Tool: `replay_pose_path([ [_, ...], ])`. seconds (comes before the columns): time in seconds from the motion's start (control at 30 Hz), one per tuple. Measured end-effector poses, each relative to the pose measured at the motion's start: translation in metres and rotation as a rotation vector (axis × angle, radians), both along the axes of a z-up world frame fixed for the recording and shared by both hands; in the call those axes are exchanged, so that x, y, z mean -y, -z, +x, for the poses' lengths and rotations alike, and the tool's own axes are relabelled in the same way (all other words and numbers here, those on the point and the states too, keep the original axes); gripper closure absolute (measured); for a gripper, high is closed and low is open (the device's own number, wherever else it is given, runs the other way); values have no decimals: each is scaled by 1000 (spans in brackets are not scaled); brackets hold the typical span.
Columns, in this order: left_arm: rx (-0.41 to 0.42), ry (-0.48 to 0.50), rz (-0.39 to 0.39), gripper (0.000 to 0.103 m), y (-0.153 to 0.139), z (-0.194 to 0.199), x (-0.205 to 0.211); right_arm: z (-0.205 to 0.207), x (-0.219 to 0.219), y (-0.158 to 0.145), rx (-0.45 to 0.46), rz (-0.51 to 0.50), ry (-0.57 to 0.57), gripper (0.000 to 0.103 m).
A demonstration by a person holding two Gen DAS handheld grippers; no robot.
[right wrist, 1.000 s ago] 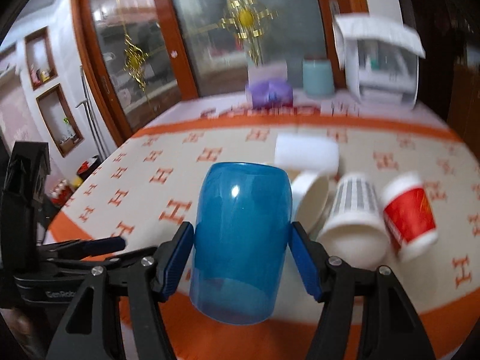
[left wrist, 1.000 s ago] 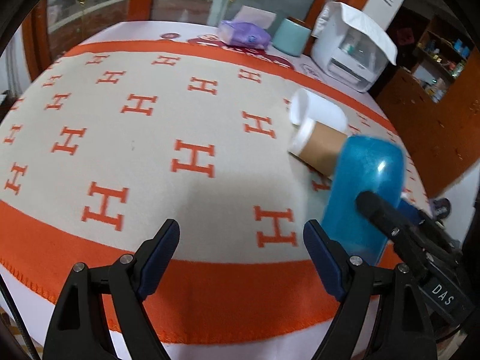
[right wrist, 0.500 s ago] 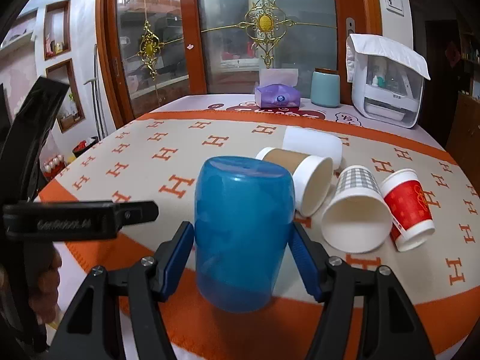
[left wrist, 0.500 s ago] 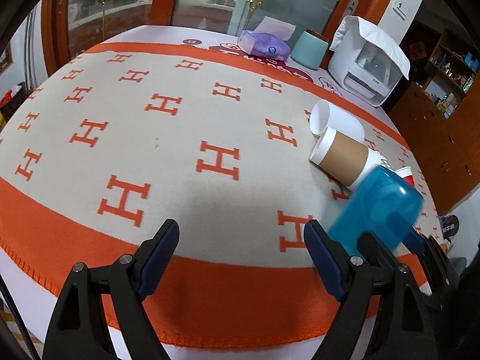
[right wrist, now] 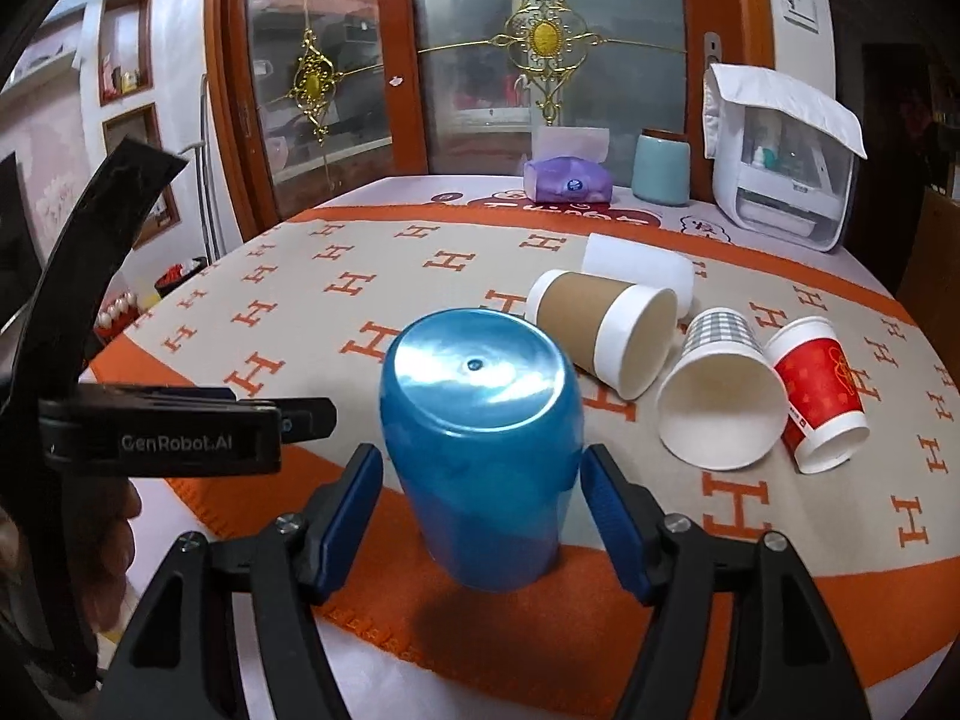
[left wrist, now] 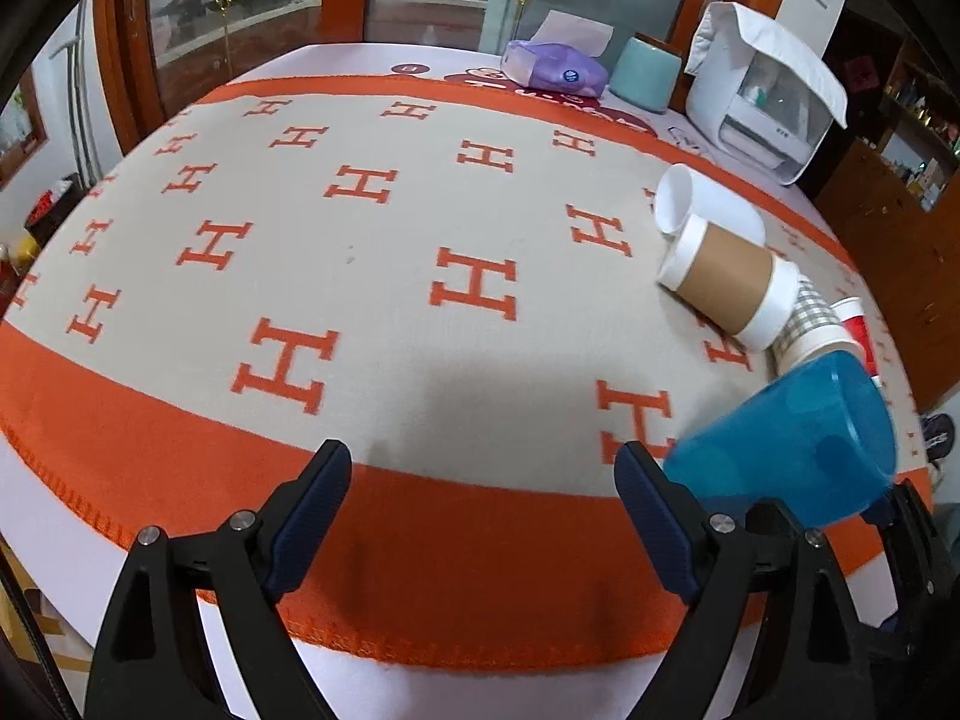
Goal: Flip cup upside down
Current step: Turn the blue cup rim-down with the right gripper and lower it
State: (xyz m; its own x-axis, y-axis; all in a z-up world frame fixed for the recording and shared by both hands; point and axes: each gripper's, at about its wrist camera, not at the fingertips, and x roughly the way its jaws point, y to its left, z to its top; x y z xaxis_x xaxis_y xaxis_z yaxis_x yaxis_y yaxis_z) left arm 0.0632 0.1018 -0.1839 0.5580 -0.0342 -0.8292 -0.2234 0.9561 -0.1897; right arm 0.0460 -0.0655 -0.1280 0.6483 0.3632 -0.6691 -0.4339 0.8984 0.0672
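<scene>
The right tool (right wrist: 480, 510) now stands released, its pads clear of the blue cup (right wrist: 483, 444) on both sides, where half a second ago they hugged its walls. The cup sits base up on the orange border of the worktop (right wrist: 810, 576), just in front of the brown-sleeved paper cup (right wrist: 600, 324), which has not moved. The left tool (left wrist: 480, 516) stays spread and empty, left of the blue cup (left wrist: 792, 450).

The blue cup (right wrist: 483, 450) stood upside down on the table (right wrist: 372, 276), between the right gripper's (right wrist: 480, 516) spread fingers (right wrist: 612, 516).
</scene>
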Motion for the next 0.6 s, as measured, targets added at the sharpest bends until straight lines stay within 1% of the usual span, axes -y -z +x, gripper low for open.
replay_pose_path([
  [0.27,0,-20,3,14,-4,-11,2,-13,9,0,-27,10,13,34],
  [0.33,5,-18,-1,14,-6,-13,3,-17,13,-1,-35,25,15,34],
  [0.47,20,-12,18,13,-13,-19,7,-22,22,-9,-50,64,28,34],
  [0.53,29,-8,28,10,-18,-22,10,-24,26,-14,-41,77,30,34],
  [0.6,46,-1,41,8,-25,-26,13,-28,27,-21,-16,65,41,34],
])
